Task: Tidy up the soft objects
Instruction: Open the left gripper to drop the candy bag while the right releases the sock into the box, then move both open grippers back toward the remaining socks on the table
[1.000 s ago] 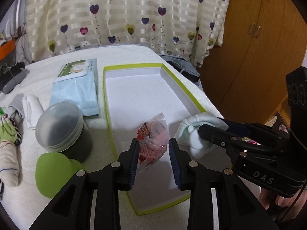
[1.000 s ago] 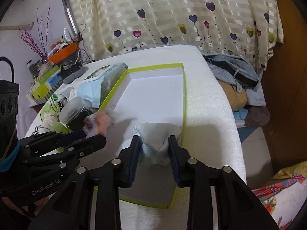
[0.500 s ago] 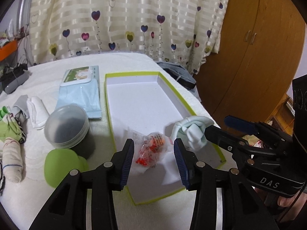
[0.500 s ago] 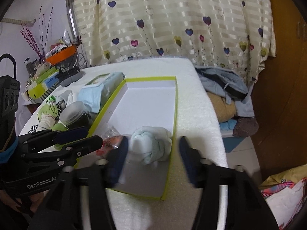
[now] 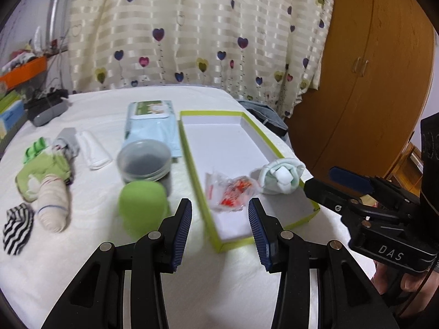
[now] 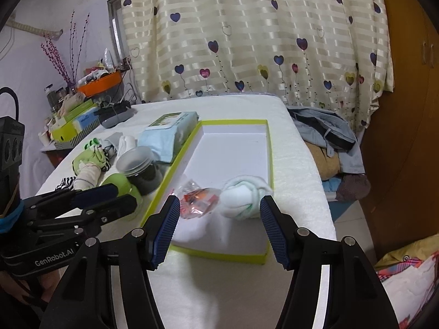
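Note:
A shallow white box with a green rim [image 5: 189,148] [image 6: 270,148] lies on the white table. In its near end lie a clear crinkly packet with orange-red contents [image 5: 230,189] [image 6: 199,198] and a rolled pale mint sock [image 5: 282,176] [image 6: 244,194], side by side. My left gripper [image 5: 219,230] is open and empty, pulled back above the box's near left corner. My right gripper [image 6: 219,230] is open and empty, just short of the packet and the sock. Loose socks [image 5: 46,175] [image 6: 90,164] lie at the left.
A round lidded jar [image 5: 145,161] and a green soft object [image 5: 142,205] sit left of the box, with a wipes pack [image 5: 151,126] behind. Clothes [image 6: 326,137] are piled off the table's right edge. A wooden wardrobe [image 5: 365,82] stands at right.
Both grippers have opened: the left let go of the packet, the right let go of the mint sock. Both have drawn back from the box, where the two things now lie.

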Demonstrator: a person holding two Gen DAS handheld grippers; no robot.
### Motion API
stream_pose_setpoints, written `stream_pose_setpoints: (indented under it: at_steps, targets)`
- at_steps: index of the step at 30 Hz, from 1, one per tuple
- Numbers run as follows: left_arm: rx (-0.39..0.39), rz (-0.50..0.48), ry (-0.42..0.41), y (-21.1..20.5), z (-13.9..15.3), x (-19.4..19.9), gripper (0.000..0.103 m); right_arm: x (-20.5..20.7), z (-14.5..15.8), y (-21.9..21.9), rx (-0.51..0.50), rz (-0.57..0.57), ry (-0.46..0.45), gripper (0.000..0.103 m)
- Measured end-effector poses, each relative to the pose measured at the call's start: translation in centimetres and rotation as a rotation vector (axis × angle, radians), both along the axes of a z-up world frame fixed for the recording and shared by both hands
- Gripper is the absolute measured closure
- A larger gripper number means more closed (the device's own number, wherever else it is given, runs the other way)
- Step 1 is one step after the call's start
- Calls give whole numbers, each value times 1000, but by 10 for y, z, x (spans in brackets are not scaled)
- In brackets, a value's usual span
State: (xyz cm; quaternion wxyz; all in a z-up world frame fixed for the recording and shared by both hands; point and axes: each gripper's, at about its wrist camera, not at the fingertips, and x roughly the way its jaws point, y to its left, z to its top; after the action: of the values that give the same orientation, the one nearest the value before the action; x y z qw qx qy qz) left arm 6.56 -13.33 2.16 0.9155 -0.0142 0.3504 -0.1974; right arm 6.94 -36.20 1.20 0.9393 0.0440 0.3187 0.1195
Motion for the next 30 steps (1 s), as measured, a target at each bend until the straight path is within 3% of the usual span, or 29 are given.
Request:
stream_pose_setpoints:
  at_steps: [14,18,30]
  targets:
    - [-17,101,-6,52,0,-20,61,-21,6,27,59,79,-44,41]
    - [-15,136,-10,65,1,-24,61,-26,11,45,18,110,-59,41]
    - [-29,215,-18,99,1,-25,61,-27,19,74,22,208,-70,41]
